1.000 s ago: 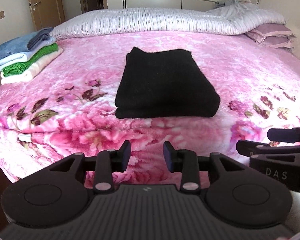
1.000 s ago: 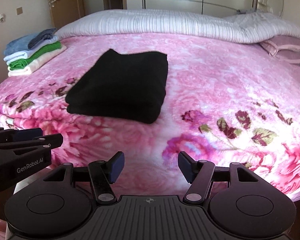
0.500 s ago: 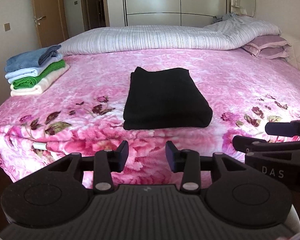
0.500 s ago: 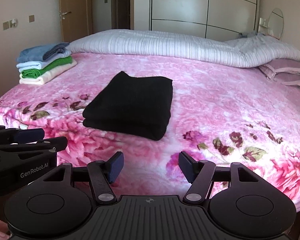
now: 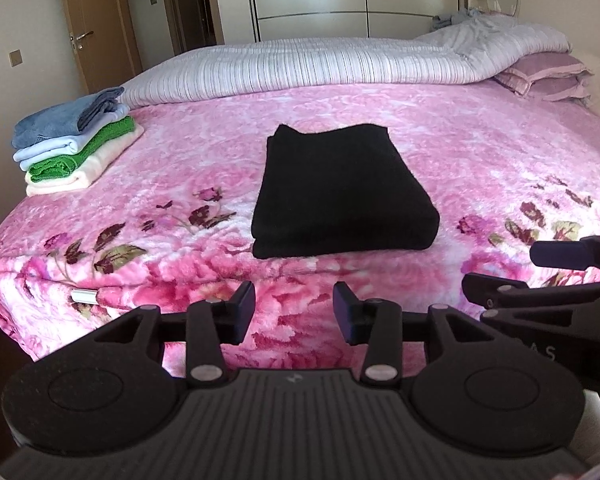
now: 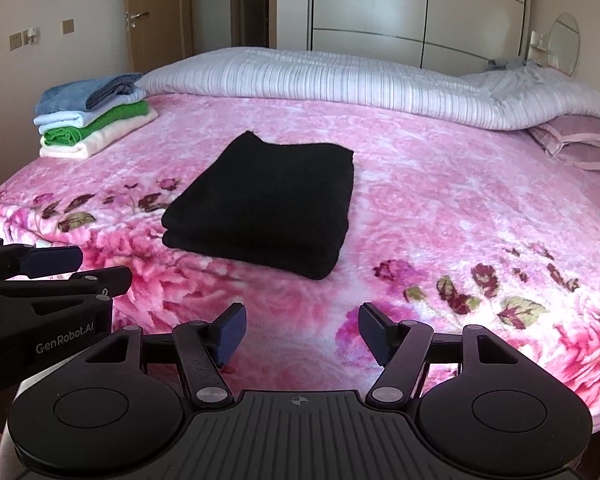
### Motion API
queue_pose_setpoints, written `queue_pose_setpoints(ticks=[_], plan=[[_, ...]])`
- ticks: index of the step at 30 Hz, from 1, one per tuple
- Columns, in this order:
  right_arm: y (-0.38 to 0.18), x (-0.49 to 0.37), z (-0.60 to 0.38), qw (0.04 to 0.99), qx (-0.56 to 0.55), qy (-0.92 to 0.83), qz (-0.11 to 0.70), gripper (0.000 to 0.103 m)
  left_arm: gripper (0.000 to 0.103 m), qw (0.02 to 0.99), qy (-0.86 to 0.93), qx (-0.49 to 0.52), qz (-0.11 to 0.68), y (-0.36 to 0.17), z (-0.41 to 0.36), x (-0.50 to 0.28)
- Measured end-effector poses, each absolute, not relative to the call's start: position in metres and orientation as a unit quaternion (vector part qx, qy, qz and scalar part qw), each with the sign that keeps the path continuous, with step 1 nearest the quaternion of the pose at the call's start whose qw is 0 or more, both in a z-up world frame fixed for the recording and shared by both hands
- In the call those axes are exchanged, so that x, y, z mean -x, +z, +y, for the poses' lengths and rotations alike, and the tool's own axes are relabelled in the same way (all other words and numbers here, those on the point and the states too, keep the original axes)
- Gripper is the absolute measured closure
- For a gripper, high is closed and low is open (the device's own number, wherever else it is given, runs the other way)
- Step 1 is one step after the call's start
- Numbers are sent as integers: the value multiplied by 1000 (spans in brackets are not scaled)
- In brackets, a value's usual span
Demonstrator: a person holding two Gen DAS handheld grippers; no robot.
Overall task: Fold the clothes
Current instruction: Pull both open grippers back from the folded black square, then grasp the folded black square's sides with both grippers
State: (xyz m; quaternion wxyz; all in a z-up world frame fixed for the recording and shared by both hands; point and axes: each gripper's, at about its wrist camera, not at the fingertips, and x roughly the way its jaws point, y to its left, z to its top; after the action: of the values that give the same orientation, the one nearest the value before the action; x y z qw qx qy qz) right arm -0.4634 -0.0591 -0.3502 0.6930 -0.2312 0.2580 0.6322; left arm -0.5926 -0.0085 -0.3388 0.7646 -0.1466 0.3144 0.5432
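A folded black garment (image 5: 340, 192) lies flat on the pink floral blanket (image 5: 480, 152) near the bed's front edge; it also shows in the right wrist view (image 6: 268, 204). My left gripper (image 5: 295, 308) is open and empty, held back in front of the bed edge, apart from the garment. My right gripper (image 6: 299, 332) is open and empty, also short of the bed and to the garment's right. Each gripper shows at the side of the other's view.
A stack of folded clothes (image 5: 72, 140), blue, green and cream, sits at the bed's far left corner, also in the right wrist view (image 6: 92, 116). A striped duvet (image 5: 320, 64) and purple pillows (image 5: 544, 76) lie along the far side. A door and wardrobe stand behind.
Both grippers have drawn back and tilted up from the bed, so the black garment looks smaller and farther. Both stay open and empty.
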Motion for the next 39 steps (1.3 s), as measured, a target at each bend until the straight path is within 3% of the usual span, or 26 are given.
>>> queue_pose_setpoints(ticks=[23,27,32,39], plan=[[-393,404,10,686,242,595,341,37,64,747,520,189,370,-382,76,570],[-389,380,20,691,226,591,350,37,64,767,502,209,341,-369,100,590],[-372,341,34,680,144,616,370,37,59,794,454,314,255,-358,164,637],[-397,289,83,601,20,621,502,37,51,781,383,449,204,-388,248,651]])
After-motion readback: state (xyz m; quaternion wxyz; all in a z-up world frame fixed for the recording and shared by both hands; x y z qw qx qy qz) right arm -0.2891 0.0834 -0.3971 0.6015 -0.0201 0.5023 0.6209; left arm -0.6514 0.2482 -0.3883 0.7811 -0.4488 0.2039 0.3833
